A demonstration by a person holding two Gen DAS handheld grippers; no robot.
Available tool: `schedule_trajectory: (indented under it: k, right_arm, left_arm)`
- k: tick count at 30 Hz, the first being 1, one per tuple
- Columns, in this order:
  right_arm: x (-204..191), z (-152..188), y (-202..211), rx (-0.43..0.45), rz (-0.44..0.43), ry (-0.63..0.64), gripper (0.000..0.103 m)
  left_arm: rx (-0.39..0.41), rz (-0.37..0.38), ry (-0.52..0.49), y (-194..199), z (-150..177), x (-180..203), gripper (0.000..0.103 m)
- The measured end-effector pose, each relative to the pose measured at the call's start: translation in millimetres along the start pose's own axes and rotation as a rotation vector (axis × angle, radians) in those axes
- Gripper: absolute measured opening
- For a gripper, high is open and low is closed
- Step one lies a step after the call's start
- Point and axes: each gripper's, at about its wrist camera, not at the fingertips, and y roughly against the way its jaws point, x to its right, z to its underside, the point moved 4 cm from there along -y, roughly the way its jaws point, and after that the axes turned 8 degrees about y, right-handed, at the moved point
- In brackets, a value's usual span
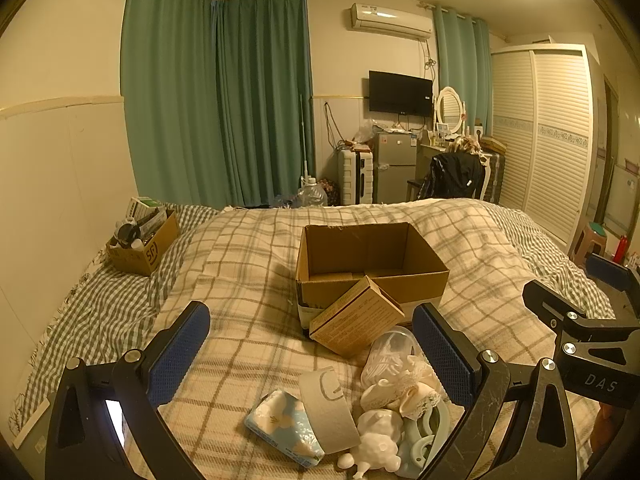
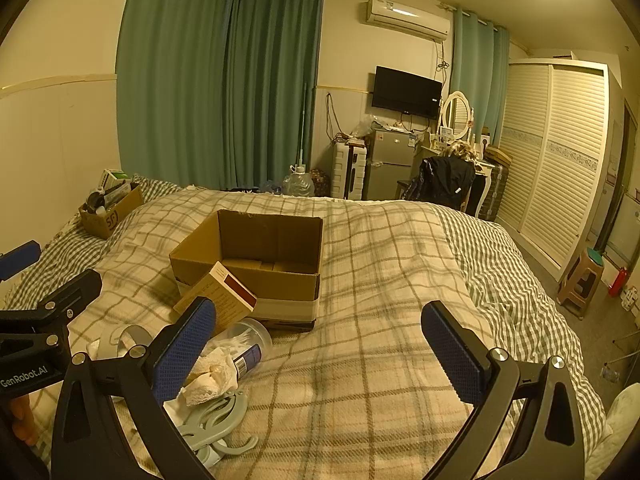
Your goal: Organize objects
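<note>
Nearest the cameras, the left gripper (image 1: 310, 354) hangs spread wide over a small heap of clutter on the plaid cream bedspread (image 2: 360, 360), and the right gripper (image 2: 318, 346) is likewise spread and holding nothing, poised over bare blanket just beside the heap. Both look set to start picking, with nothing yet taken.

The heap sits close to the person, probably dumped there for sorting: a pale blue floral tissue packet (image 1: 282, 426) with a grey cardboard tape roll (image 1: 330, 412) leaning on it, a bumpy white figurine (image 1: 378, 440), pale blue plastic hangers (image 2: 218, 420), a crumpled cream lace cloth (image 1: 404, 390) and a clear plastic jar of cotton swabs (image 2: 244, 344) lying on its side.

Just behind, a small tan carton (image 1: 358, 322) leans tilted against the front wall of the large open brown cardboard box (image 1: 372, 264), which seems the intended bin; its inside looks nearly bare. That leaning carton partly blocks the near rim, so approaching from above or from the right side seems easier.

To the right the blanket lies open, giving free room. Far off at the left wall, a second, smaller cardboard box (image 1: 142, 248) is already full of items.
</note>
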Motion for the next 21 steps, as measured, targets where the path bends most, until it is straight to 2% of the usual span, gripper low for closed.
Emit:
schedule_trajectory:
  k: [21]
  right_arm:
    - [-1.4,-6.9,6.1,0.012,0.005,0.012,0.103]
  left_arm:
    - [-0.001,0.008,-0.006,3.8,-2.9,-4.3,0.103]
